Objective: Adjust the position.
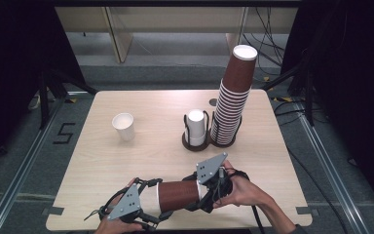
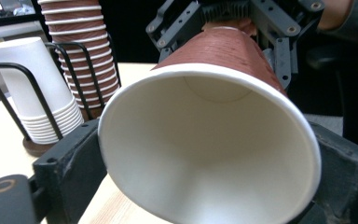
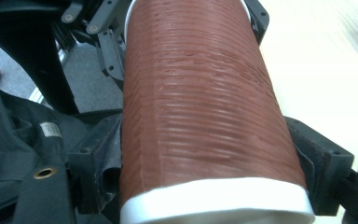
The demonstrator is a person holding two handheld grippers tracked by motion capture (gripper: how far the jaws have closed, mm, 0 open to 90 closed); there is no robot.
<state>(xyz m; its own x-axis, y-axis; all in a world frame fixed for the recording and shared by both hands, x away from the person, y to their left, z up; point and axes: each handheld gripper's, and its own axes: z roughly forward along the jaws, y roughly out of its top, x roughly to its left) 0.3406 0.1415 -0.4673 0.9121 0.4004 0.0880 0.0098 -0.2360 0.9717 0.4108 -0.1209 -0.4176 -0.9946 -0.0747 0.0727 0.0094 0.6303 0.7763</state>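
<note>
Brown cup: my brown paper cup [image 1: 177,195] lies on its side, up off the bench [image 1: 146,156], near the front edge, between my two grippers.
Left gripper: my left gripper [image 1: 148,207] has its fingers [image 2: 70,158] squeezed on the cup's open white rim.
Right gripper: my right gripper [image 1: 199,195] has its fingers [image 3: 93,161] squeezed on the cup's closed end.
Behind: a white cup [image 1: 123,126] stands alone at the left; a wire holder [image 1: 195,141] keeps white cups [image 1: 196,124], and a tall stack of brown cups [image 1: 233,95] stands just beside them.
</note>
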